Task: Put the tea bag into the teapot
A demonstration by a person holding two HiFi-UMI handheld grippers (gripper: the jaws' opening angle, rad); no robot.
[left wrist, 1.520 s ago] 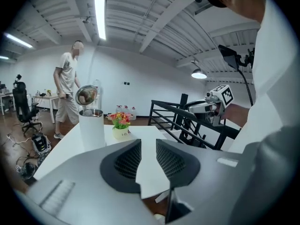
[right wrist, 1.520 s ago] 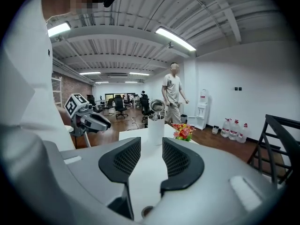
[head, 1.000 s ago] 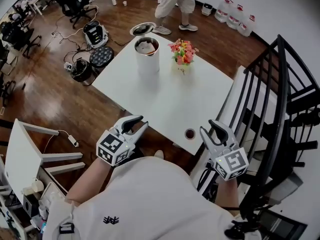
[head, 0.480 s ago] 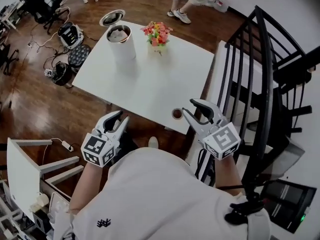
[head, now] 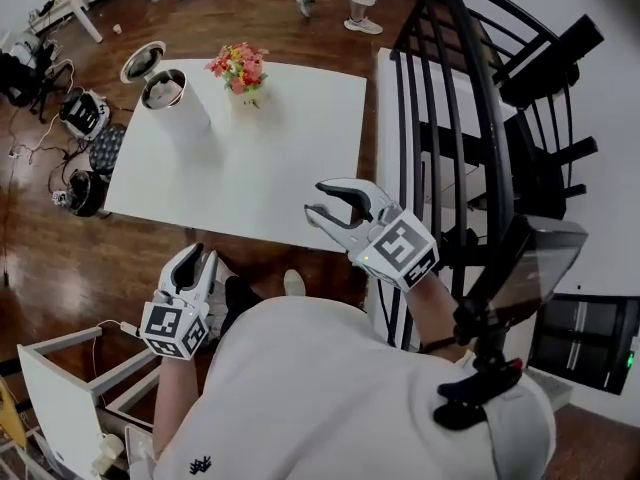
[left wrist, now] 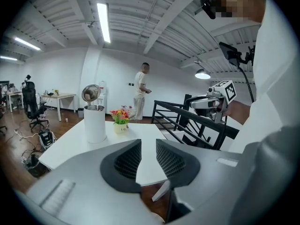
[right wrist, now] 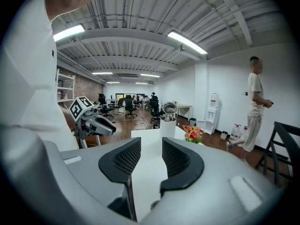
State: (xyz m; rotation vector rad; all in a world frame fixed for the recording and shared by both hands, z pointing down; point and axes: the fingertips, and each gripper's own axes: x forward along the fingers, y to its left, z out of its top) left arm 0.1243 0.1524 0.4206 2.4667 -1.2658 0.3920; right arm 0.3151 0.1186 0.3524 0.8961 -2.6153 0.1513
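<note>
There, tall white cylindrical teapot (head: 180, 108) — lid (head: 143, 61) raised, beside flowers (head: 238, 66) on table (head: 270, 158)

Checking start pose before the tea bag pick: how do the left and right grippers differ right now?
Left gripper hangs low beside the person's torso, short of the white table and over the floor; right gripper is held higher, at the table's near edge. Left gripper points forward toward the table; right gripper angles left across it. Shared: both have jaws apart with nothing between them.
</note>
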